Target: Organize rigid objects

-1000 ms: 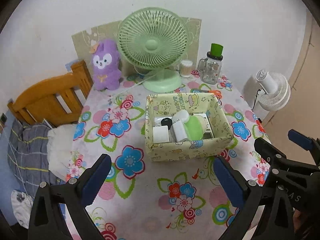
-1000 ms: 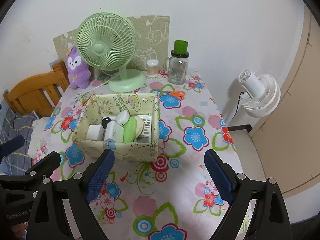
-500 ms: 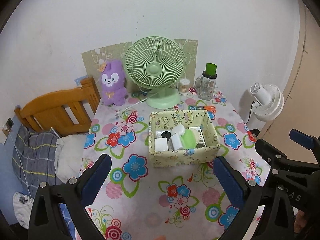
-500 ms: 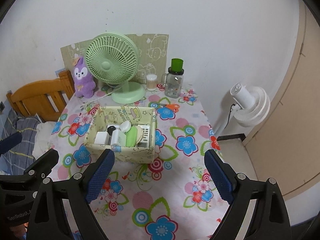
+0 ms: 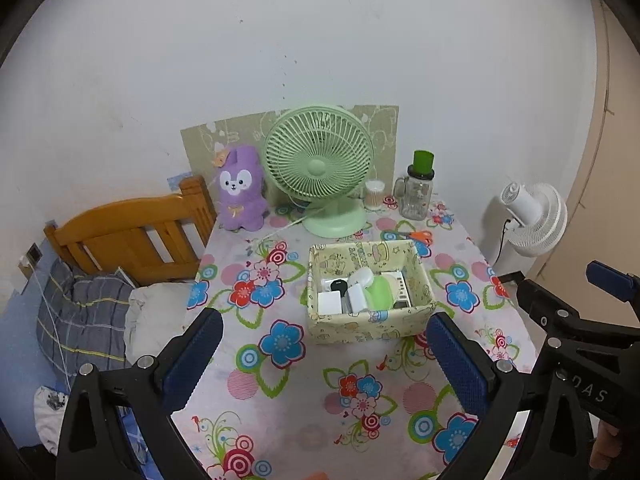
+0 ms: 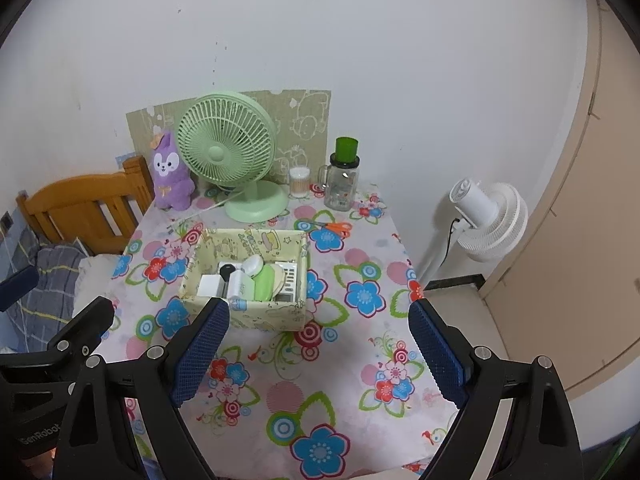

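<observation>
Box (image 5: pixel 370 326) mid-counter (image 5: pixel 280 408) — fan (image 5: pixel 320 160) behind it, plush toy (image 5: pixel 240 196) left of fan, jar (image 5: pixel 416 196) right.

Two wrist views, both set back from the table and looking down over it toward the wall.

The left wrist camera sits at the near edge, left of the other, facing the table (image 5: pixel 280 380), with the box (image 5: pixel 370 326) right of centre, the bed (image 5: pixel 120 236) at left and the right gripper (image 5: pixel 600 312) at its right edge. The right wrist camera faces the same way, with the box (image 6: pixel 244 312) left of centre and the floor fan (image 6: pixel 488 220) at right. Both share the box, the green fan (image 5: pixel 318 168) and the wall.
</observation>
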Demonstrator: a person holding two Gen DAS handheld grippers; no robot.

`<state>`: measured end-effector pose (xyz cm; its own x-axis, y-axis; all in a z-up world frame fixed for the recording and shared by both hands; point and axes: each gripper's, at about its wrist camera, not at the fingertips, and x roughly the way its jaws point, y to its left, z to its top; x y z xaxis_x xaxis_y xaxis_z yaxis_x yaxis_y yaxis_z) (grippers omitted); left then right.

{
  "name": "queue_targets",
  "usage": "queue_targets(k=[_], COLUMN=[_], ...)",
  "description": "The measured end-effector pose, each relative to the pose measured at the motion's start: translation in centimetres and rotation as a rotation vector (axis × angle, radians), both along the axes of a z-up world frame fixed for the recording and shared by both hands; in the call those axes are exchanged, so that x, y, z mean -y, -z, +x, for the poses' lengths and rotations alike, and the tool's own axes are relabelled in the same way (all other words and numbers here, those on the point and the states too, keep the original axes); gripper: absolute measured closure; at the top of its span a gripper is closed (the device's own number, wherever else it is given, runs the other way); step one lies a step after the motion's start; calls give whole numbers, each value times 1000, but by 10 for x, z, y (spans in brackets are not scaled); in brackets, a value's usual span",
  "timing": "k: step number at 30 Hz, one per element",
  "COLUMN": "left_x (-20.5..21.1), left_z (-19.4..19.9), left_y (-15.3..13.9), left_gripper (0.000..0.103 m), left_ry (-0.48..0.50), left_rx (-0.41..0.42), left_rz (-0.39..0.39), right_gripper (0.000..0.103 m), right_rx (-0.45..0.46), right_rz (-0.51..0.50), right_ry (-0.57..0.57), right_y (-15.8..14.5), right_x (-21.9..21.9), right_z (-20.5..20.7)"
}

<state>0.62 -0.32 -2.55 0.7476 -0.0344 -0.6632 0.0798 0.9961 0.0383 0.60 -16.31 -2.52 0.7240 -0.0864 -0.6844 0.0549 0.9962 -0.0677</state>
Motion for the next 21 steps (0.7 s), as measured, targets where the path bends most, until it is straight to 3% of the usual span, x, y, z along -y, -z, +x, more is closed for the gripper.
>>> queue_targets(k=[21], left_x=[-12], left_z=[-20], left_y=[-33], left_gripper=[0], left_ry=[-48], left_rx=[37], left_rz=[-43], right_gripper=[10], right_rx=[91], right_rz=[-18], right_ry=[-21], right_y=[-40], right_x=[-9], right_z=[-24])
